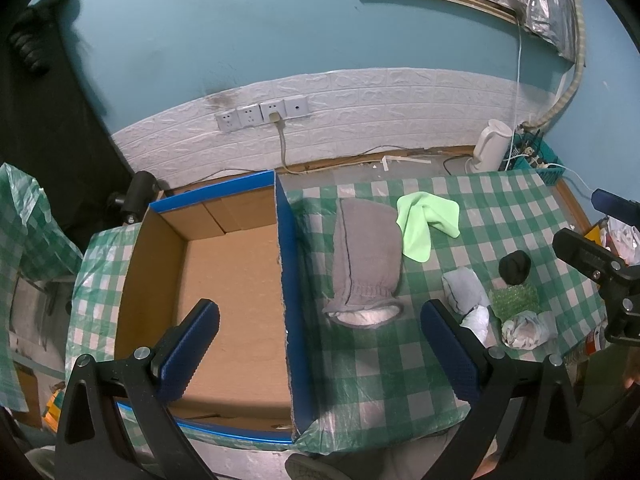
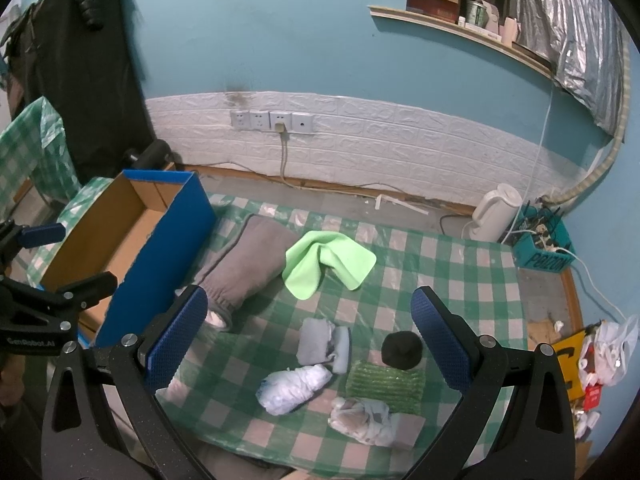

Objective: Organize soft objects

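Observation:
A blue cardboard box (image 1: 286, 264) (image 2: 160, 248) stands open and empty at the table's left. Right of it lie a grey mitt (image 1: 366, 260) (image 2: 244, 264) and a light green cloth (image 1: 426, 220) (image 2: 328, 264). Nearer are a grey rolled sock (image 1: 462, 288) (image 2: 316, 340), a black ball (image 1: 514, 266) (image 2: 402, 350), a green sponge (image 1: 514, 300) (image 2: 384, 386), and two white bundles (image 2: 294, 388) (image 2: 362, 420). My left gripper (image 1: 320, 344) is open, straddling the box's right wall. My right gripper (image 2: 308, 336) is open above the small items.
A green checked cloth (image 1: 500, 208) (image 2: 460, 280) covers the table. A white kettle (image 1: 490, 144) (image 2: 494, 214) and a teal basket (image 2: 542, 248) of cables stand at the back right. Wall sockets (image 1: 262, 116) with a cord sit behind. Bags (image 2: 604, 356) lie past the right edge.

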